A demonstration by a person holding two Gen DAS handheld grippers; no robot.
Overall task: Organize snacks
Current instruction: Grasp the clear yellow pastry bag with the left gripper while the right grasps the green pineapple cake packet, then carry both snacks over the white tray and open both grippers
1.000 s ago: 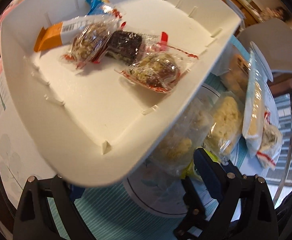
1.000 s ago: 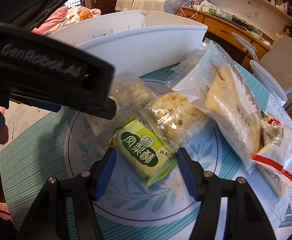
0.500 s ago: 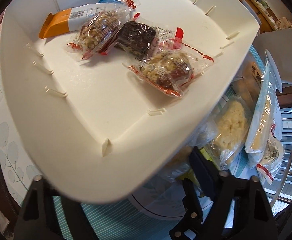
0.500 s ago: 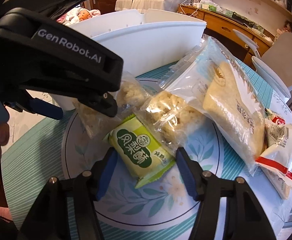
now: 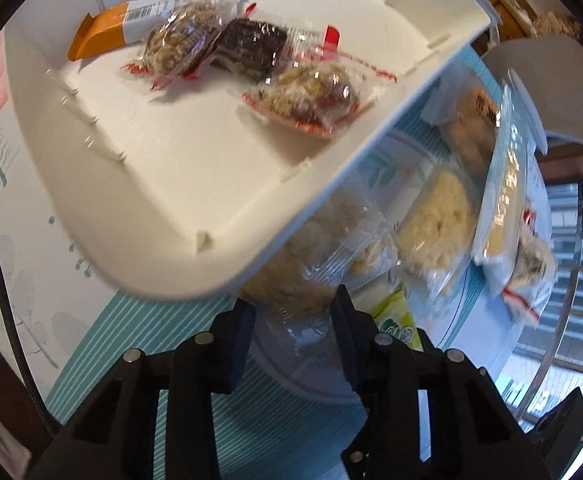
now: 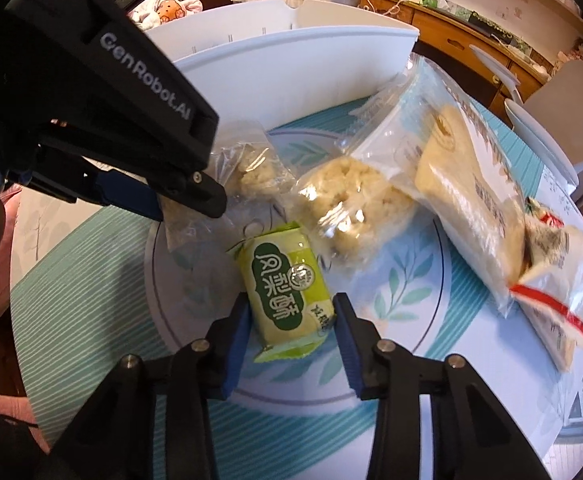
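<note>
A white tray point(image 5: 163, 168) holds an orange bar point(image 5: 99, 36), a dark cake point(image 5: 251, 48) and two nut clusters in clear wrap. In front of the tray, on a leaf-patterned plate point(image 6: 391, 300), lie loose snacks. My left gripper point(image 5: 294, 306) points down over a clear-wrapped crumbly snack point(image 5: 303, 272). Its jaws are closing and the pads touch the wrapper on both sides. In the right wrist view, my right gripper point(image 6: 291, 302) straddles a green packet point(image 6: 287, 292) that lies flat on the plate. Its jaws are closing too, with the blue pads against the packet's sides.
A puffed-rice pack point(image 6: 355, 200), a long clear bag point(image 6: 471, 200) and a red-striped pack point(image 6: 551, 280) lie to the right on the striped teal cloth point(image 6: 91, 280). The tray wall point(image 6: 291, 68) stands just behind the plate. White chairs stand beyond the table's right edge.
Both grippers' jaws have narrowed. The left fingers have come in around the clear-wrapped snack from wide apart. The right fingers have closed in on the green packet, which has stayed in place.
</note>
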